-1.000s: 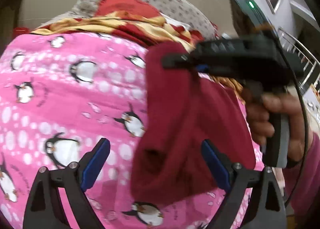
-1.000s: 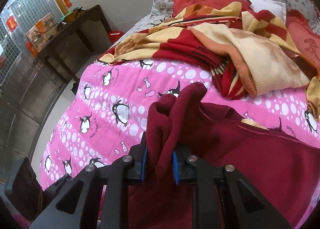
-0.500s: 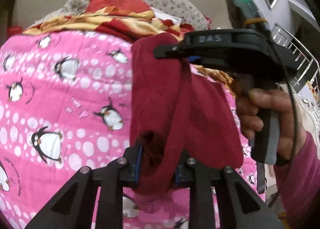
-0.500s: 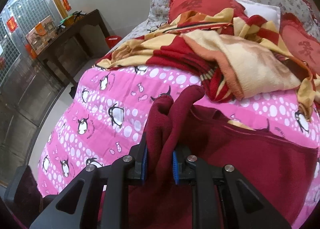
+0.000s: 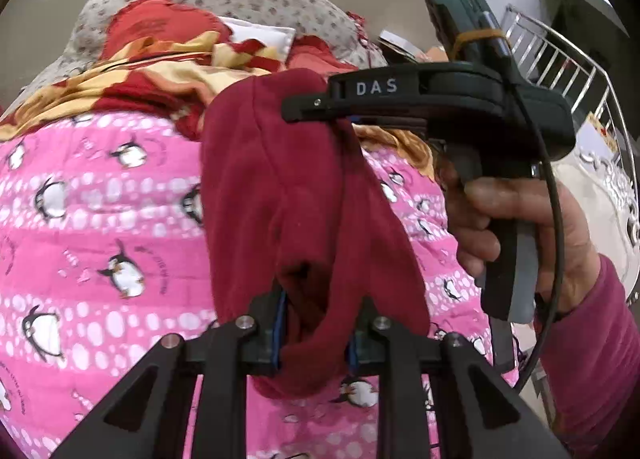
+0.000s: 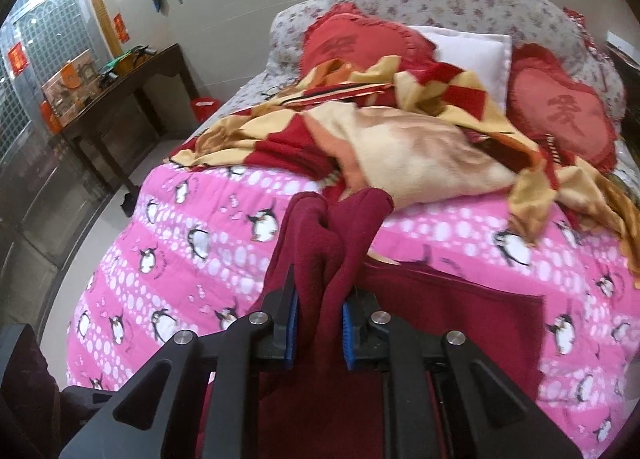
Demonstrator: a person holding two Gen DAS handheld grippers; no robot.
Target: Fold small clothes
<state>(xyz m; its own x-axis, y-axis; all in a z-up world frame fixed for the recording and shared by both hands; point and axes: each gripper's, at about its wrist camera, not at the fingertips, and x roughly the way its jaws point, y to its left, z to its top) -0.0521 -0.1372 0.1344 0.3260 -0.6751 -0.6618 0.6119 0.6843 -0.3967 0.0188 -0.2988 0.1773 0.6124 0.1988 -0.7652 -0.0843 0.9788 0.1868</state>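
Note:
A dark red fleece garment (image 5: 280, 187) hangs stretched between my two grippers above the pink penguin quilt (image 5: 100, 227). In the left wrist view my left gripper (image 5: 316, 323) is shut on a bunched edge of the cloth. Farther off, my right gripper (image 5: 332, 117) pinches the opposite upper end, with a hand (image 5: 520, 239) on its handle. In the right wrist view my right gripper (image 6: 318, 323) is shut on a thick fold of the garment (image 6: 320, 247). The rest of the garment trails flat onto the quilt (image 6: 192, 259) at the lower right.
A rumpled red and yellow checked blanket (image 6: 400, 131) lies across the far half of the bed. Behind it are red heart cushions (image 6: 360, 47), a white pillow (image 6: 472, 51) and a floral headboard. A dark wooden table (image 6: 120, 99) stands left of the bed, and a metal railing (image 5: 568, 71) right.
My left gripper went from wide open around the garment's lower edge to shut on it. Both grippers then lifted, raising the cloth off the quilt.

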